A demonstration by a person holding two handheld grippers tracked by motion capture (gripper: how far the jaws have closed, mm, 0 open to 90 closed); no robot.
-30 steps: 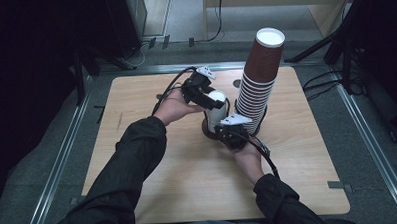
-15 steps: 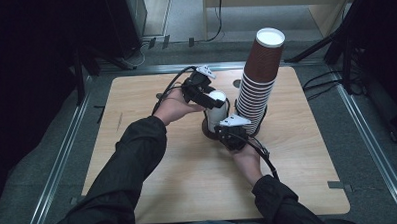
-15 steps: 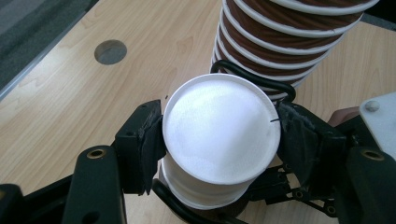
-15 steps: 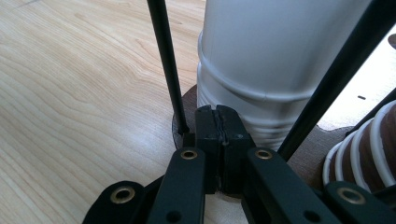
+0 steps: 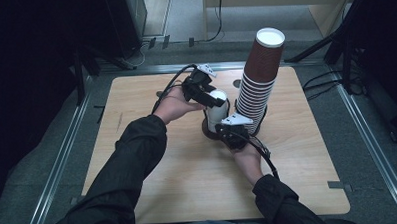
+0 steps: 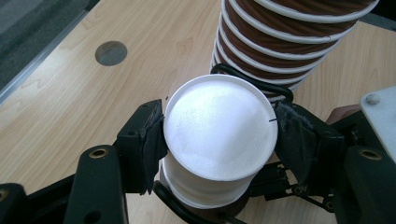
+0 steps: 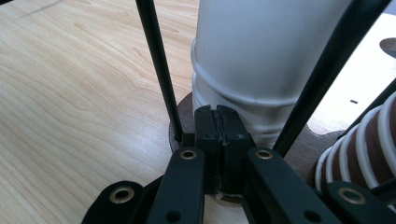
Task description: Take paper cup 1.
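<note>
1. White cups (image 6: pixel 218 135) stand upside down in a black wire holder (image 7: pixel 154 65) on the wooden table (image 5: pixel 151 98), beside the brown cup stack (image 5: pixel 259 80).
2. Left gripper (image 6: pixel 218 133) clamps the top white cup.
3. Right gripper (image 7: pixel 220 126) is pressed together at the holder's wooden base (image 7: pixel 184 109).

A stack of white cups (image 6: pixel 217 135) stands upside down inside a black wire holder (image 7: pixel 154 65) on a round brown base (image 7: pixel 299 156) at the table's centre. Its flat top cup bottom faces upward, just beside a tall stack of brown cups (image 5: pixel 259 80).
</note>
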